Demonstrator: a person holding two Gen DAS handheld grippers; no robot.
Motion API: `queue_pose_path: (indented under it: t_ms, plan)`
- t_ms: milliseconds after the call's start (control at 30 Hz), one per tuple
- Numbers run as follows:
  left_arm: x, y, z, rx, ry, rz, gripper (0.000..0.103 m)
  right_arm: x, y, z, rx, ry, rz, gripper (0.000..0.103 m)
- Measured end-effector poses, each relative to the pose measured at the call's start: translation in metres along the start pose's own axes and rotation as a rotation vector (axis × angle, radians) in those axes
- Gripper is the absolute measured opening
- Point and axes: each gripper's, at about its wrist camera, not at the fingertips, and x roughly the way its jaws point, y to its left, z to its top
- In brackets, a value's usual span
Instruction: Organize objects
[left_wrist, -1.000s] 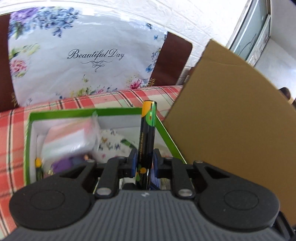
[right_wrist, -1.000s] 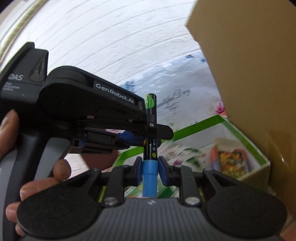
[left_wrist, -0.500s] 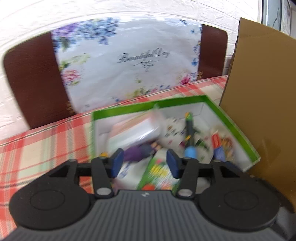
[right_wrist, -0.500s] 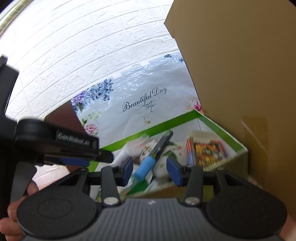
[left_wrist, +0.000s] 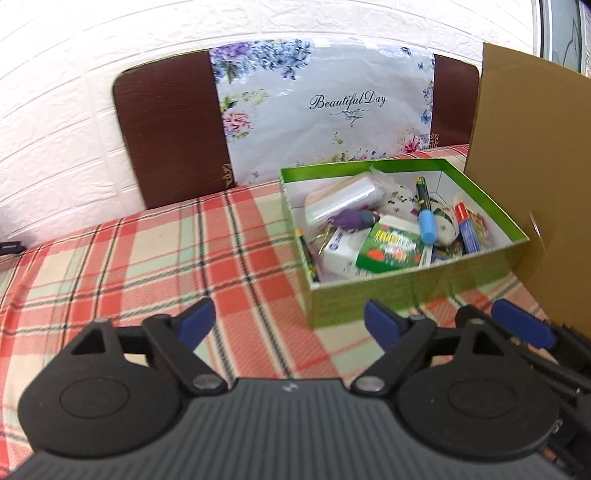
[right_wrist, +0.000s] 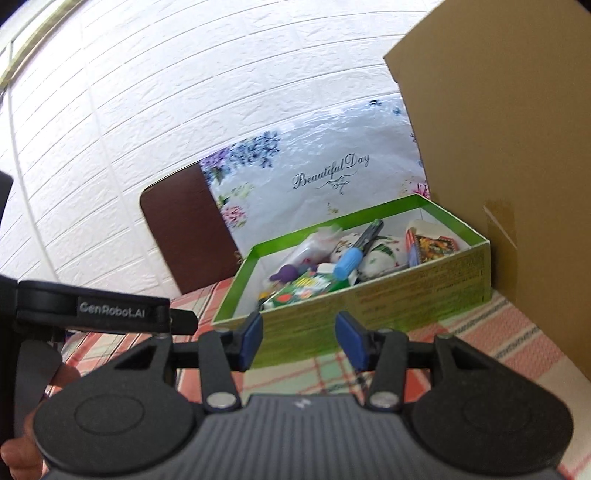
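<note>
One open green cardboard box (left_wrist: 413, 291) sits on the red-and-green plaid tablecloth (left_wrist: 155, 266), right of centre. Inside it lie one black marker with a light-blue cap (left_wrist: 424, 210), slanted across the heap, one purple plush toy (left_wrist: 354, 218), one clear plastic-wrapped roll (left_wrist: 341, 197), one small green printed carton (left_wrist: 393, 248) and one red-and-blue tube (left_wrist: 466, 226) near the right wall.

The cloth left of the box lies bare and wide. On the right, a tall brown cardboard panel (left_wrist: 532, 184) stands just beside the box, leaving little room there. Behind, a floral plastic sheet (left_wrist: 321, 110) hangs over a dark brown chair back (left_wrist: 166, 125).

The left gripper (left_wrist: 286, 321) hangs short of the box, angled down at the cloth, its jaws having just been opening and now wide apart with nothing between them. The right gripper (right_wrist: 299, 339) points at the box's near wall, jaws also just opened, partly apart and empty. A hand (right_wrist: 44, 413) grips the left tool's handle.
</note>
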Motion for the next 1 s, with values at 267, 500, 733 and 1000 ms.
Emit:
queue_pose_path:
  t_ms: [267, 500, 733, 1000]
  plan:
    - [-0.024, 0.015, -0.021, -0.015, -0.017, 0.027, 0.103, -0.025, 0.02, -0.003, -0.03, -0.002, 0.0, 0.051]
    - [-0.037, 0.02, -0.034, 0.0, -0.003, 0.067, 0.103, -0.042, 0.036, -0.001, -0.043, -0.011, 0.005, 0.056]
    - [-0.053, 0.029, -0.049, -0.018, -0.028, 0.08, 0.103, -0.053, 0.047, -0.003, -0.06, -0.017, -0.004, 0.058]
    - [-0.061, 0.029, -0.058, 0.008, -0.043, 0.105, 0.103, -0.055, 0.053, -0.007, -0.066, -0.009, -0.009, 0.06]
